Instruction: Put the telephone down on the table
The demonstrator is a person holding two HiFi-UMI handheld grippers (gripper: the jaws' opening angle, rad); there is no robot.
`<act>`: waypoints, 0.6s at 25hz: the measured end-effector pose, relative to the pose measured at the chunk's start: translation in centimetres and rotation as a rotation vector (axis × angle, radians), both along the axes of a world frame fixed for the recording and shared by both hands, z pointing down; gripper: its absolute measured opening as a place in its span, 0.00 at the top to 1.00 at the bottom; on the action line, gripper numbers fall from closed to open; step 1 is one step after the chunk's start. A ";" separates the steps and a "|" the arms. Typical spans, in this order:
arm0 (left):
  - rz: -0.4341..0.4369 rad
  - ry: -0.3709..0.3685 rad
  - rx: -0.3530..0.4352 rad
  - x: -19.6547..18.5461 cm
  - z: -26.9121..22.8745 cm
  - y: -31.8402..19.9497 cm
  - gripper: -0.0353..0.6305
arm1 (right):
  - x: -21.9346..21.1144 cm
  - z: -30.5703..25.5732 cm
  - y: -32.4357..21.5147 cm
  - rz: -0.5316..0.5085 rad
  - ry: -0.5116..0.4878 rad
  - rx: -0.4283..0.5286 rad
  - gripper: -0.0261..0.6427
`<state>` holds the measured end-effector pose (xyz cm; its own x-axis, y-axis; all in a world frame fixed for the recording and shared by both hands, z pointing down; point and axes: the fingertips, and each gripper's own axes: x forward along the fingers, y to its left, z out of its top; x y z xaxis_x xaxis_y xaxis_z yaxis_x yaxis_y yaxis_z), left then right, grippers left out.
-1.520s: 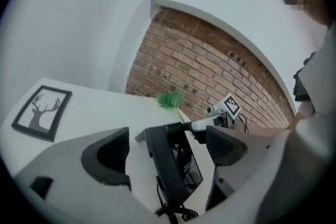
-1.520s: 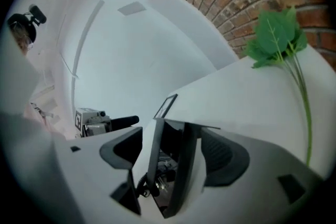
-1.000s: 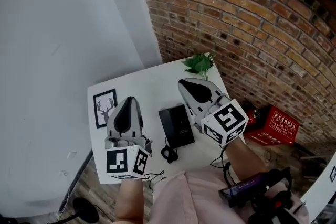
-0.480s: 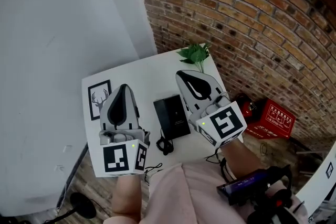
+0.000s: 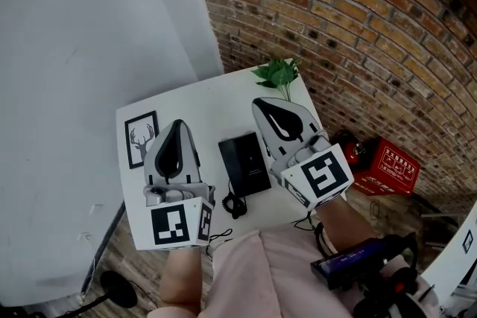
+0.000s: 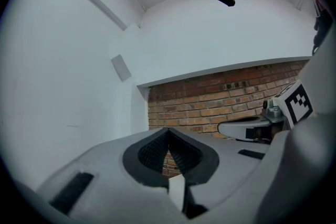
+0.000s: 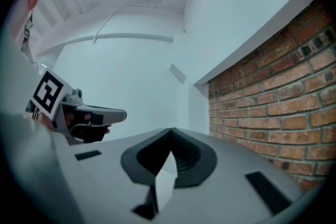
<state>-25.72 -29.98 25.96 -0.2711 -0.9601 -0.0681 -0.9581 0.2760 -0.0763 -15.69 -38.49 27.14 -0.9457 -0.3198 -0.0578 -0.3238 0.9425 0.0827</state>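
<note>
A black telephone [image 5: 245,164] lies flat on the white table [image 5: 207,109], with its coiled cord [image 5: 235,205] trailing toward the front edge. My left gripper [image 5: 177,126] hovers above the table to the left of the phone, shut with nothing in it. To the right of the phone my right gripper [image 5: 266,105] is held level above the table, shut and empty as well. In the left gripper view my left gripper [image 6: 168,130] points at the brick wall [image 6: 210,102]. My right gripper [image 7: 170,132] shows its jaws together in the right gripper view.
A framed deer picture [image 5: 140,137] lies at the table's left edge. A green plant [image 5: 278,75] stands at the far right corner. A brick wall [image 5: 358,26] runs behind the table. A red box [image 5: 387,167] sits on the floor at the right.
Both grippers shifted slightly and rolled a little; the view moved so the table sits higher in the picture. The telephone stays on the table.
</note>
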 end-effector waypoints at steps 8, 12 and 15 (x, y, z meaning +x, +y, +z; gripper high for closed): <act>0.007 -0.012 -0.015 0.3 0.5 -0.5 0.95 | -0.4 0.5 -0.3 0.004 0.010 -0.002 0.95; 0.004 -0.027 -0.024 0.3 0.7 -0.6 0.95 | -0.6 0.7 -0.3 0.009 0.021 0.014 0.95; 0.005 -0.042 -0.029 0.3 0.9 -0.8 0.95 | -0.8 0.8 -0.4 0.008 0.018 0.015 0.95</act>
<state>-25.39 -30.73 26.82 -0.2637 -0.9633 -0.0512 -0.9553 0.2681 -0.1243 -16.48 -38.93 27.96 -0.9441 -0.3264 -0.0453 -0.3294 0.9386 0.1023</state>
